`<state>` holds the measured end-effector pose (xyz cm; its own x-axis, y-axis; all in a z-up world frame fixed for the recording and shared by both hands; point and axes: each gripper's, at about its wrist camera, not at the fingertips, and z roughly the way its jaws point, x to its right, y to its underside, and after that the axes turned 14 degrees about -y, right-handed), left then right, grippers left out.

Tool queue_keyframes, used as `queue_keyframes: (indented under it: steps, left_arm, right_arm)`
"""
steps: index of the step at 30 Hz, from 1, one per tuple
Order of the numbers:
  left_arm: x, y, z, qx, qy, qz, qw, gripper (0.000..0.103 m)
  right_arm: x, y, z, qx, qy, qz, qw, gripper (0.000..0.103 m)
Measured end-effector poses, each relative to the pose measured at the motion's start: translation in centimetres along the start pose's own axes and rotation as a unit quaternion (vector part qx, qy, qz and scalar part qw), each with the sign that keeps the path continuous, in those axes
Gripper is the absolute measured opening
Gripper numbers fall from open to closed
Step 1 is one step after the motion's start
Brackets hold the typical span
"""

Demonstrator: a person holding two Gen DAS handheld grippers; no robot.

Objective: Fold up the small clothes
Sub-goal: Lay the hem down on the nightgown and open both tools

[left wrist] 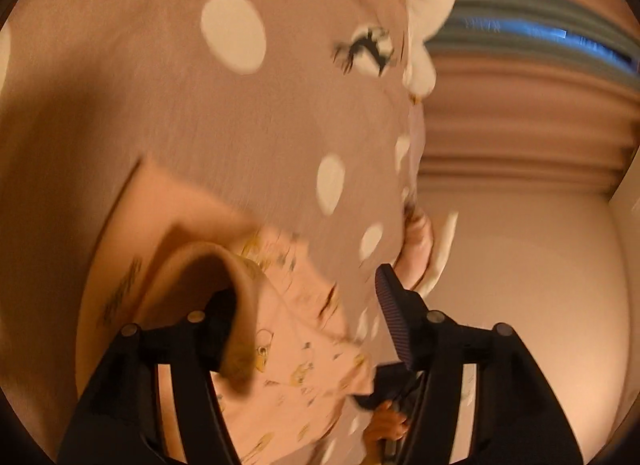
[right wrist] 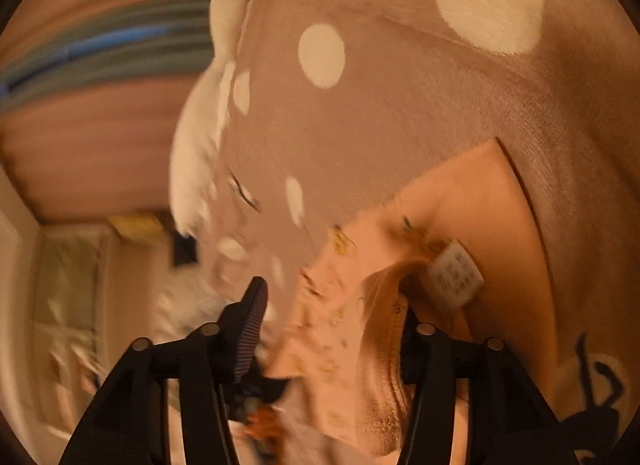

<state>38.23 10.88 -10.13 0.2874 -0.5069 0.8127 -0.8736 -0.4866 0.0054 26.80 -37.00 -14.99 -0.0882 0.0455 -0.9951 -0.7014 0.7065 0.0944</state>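
Observation:
A small peach garment [left wrist: 304, 349] with a tiny yellow print lies on a brown bedspread with white dots [left wrist: 200, 105]. In the left wrist view my left gripper [left wrist: 308, 297] is open, its jaws wide apart, with a ribbed hem of the garment draped over its left finger. In the right wrist view the same garment [right wrist: 460, 201] shows with its white label [right wrist: 456, 269]. My right gripper [right wrist: 336, 305] is open too, and the ribbed hem hangs over its right finger. The other gripper and a hand show low in each view.
A white plush toy [right wrist: 204, 125] lies on the bedspread [right wrist: 400, 105] near its edge, also seen in the left wrist view [left wrist: 424, 5]. Pink curtains [left wrist: 520, 125] and a pale wall stand beyond the bed. Both views are blurred.

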Motion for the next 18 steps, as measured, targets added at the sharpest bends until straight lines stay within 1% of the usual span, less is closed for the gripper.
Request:
queue_keyframes:
  steps: [1, 2, 4, 5, 7, 8, 10, 11, 12, 13, 14, 16, 18]
  left_arm:
    - [0.3, -0.3, 0.0, 0.007, 0.006, -0.007, 0.9999, 0.06]
    - [0.2, -0.8, -0.5, 0.026, 0.016, -0.016, 0.9994, 0.06]
    - [0.1, -1.4, -1.3, 0.054, 0.017, -0.019, 0.9982, 0.064]
    - [0.0, -1.5, -1.6, 0.061, 0.016, -0.021, 0.9978, 0.066]
    - [-0.4, -1.7, -2.1, 0.067, 0.005, -0.025, 0.9974, 0.066]
    - [-0.5, -1.6, -2.4, 0.068, 0.001, -0.02, 0.9975, 0.066]
    - [-0.5, -1.3, -2.8, 0.073, -0.017, -0.004, 0.9972, 0.066]
    - [-0.3, -1.0, -3.1, 0.076, -0.033, 0.014, 0.9965, 0.066]
    - [-0.1, -0.7, -3.3, 0.077, -0.046, 0.03, 0.9955, 0.066]
    - [0.2, -0.3, -3.5, 0.079, -0.058, 0.049, 0.994, 0.066]
    - [0.8, 0.5, -4.0, 0.08, -0.068, 0.078, 0.9915, 0.064]
    - [1.5, 1.7, -4.1, 0.078, -0.069, 0.115, 0.9879, 0.064]
    - [2.2, 3.1, -3.6, 0.06, -0.081, 0.158, 0.9822, 0.064]
  right_arm:
    - [0.4, -0.4, -0.3, 0.014, -0.02, 0.022, 0.999, 0.067]
    - [0.5, -0.7, -0.4, 0.022, -0.029, 0.027, 0.999, 0.067]
    - [0.6, -1.2, -0.9, 0.048, -0.048, 0.023, 0.997, 0.067]
    - [0.5, -1.4, -1.4, 0.064, -0.064, 0.01, 0.996, 0.067]
    - [0.3, -1.5, -2.0, 0.084, -0.073, -0.001, 0.994, 0.068]
    - [0.5, -1.5, -2.6, 0.093, -0.074, 0.002, 0.993, 0.071]
    - [0.3, -1.5, -3.4, 0.108, -0.084, -0.003, 0.991, 0.072]
    - [-0.1, -1.4, -4.1, 0.117, -0.08, -0.017, 0.99, 0.072]
    - [-0.7, -1.0, -4.7, 0.12, -0.062, -0.041, 0.99, 0.072]
    - [-1.4, -0.7, -4.7, 0.114, -0.041, -0.065, 0.99, 0.072]
    - [-2.4, -0.1, -4.6, 0.093, -0.018, -0.1, 0.991, 0.072]
    - [-3.6, 0.9, -3.6, 0.051, 0.017, -0.147, 0.988, 0.072]
    - [-5.3, 3.1, -1.9, -0.011, 0.051, -0.222, 0.974, 0.072]
